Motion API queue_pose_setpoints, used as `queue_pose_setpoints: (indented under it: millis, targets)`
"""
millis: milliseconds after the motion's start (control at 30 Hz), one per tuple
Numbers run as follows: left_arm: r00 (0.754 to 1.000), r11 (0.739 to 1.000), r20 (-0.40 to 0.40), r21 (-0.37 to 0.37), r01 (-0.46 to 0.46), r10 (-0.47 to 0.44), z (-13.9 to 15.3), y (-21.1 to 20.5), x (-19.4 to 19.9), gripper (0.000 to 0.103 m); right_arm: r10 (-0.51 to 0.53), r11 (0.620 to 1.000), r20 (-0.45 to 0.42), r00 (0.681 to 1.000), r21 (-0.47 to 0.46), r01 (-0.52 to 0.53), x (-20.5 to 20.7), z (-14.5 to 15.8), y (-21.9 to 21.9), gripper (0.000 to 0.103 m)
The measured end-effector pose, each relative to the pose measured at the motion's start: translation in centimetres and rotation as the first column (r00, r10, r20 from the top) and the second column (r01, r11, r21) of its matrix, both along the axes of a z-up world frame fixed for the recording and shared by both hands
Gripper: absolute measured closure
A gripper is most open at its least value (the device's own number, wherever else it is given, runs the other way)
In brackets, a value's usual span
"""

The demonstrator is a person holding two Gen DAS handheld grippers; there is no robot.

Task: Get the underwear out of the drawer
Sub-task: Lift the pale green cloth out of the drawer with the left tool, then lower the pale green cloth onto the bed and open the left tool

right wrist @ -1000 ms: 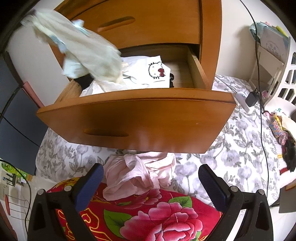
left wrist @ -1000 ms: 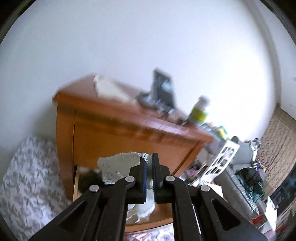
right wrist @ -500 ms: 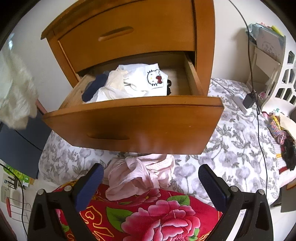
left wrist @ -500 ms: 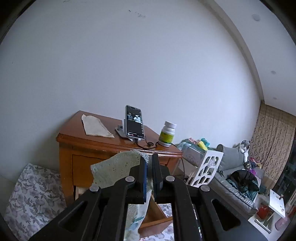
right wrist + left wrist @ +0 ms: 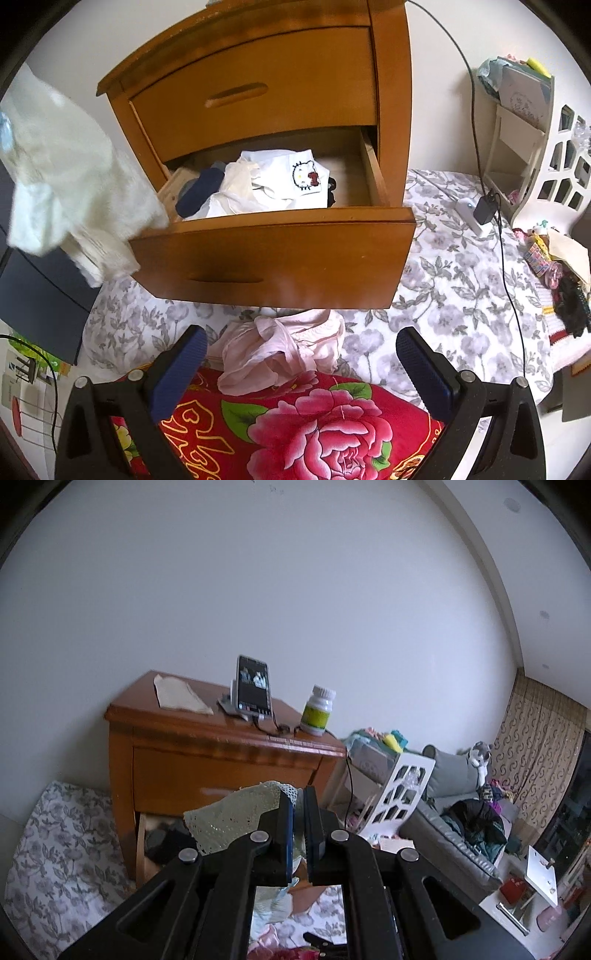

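Phone (image 5: 252, 686) and pill bottle (image 5: 317, 716) atop nightstand (image 5: 207, 746)

We saw both views lit by soft, even daylight, bright on the wall (image 5: 295, 590) above the nightstand (image 5: 207, 760). Fisheye bending curved the ceiling line and left dark corners around each frame. The pale underwear (image 5: 66, 173) left of the open drawer (image 5: 273, 254) was smeared with motion blur. A faint sheen lay on the drawer's front, with shadow beneath it.
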State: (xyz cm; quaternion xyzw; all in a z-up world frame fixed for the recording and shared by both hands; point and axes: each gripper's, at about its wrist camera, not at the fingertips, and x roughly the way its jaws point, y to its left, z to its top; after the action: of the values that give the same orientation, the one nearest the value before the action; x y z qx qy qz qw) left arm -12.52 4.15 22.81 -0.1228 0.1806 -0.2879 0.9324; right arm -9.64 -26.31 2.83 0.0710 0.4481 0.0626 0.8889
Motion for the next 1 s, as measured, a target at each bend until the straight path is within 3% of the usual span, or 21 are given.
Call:
queue_pose_setpoints:
  millis: [267, 467, 700, 833, 900, 1000]
  targets:
    - [0.994, 0.998, -0.111, 0.056, 0.016, -0.010, -3.6, -1.9, 0.9, 0.098, -0.018, 1.000, 0.009, 1.000, 0.007, 0.018, -0.6, 0.3, -0.8, 0.000]
    - [0.970, 0.991, -0.242, 0.122, 0.046, -0.015, -8.3, -4.1, 2.7, 0.098, -0.017, 1.000, -0.001, 1.000, 0.008, 0.017, -0.5, 0.0, -0.9, 0.000]
    - [0.908, 0.978, -0.419, 0.191, 0.079, 0.009, -15.6, -5.8, 5.3, 0.098, -0.013, 1.000, -0.021, 1.000, 0.005, 0.013, -0.1, -0.7, -0.9, 0.000]
    - [0.846, 0.974, -0.533, 0.207, 0.091, 0.034, -20.4, -6.4, 6.9, 0.098, -0.009, 1.000, -0.028, 1.000, 0.004, 0.009, -0.1, -0.9, -0.8, 0.000]
    - [0.817, 0.970, -0.573, 0.224, 0.094, 0.054, -22.4, -6.5, 7.3, 0.098, -0.004, 1.000, -0.031, 1.000, -0.001, 0.004, 0.0, -1.0, -0.7, 0.000]
    - [0.798, 0.963, -0.598, 0.254, 0.095, 0.079, -24.0, -6.6, 7.7, 0.098, -0.007, 1.000, -0.038, 0.999, -0.006, 0.007, 0.2, -1.2, -0.7, 0.000]
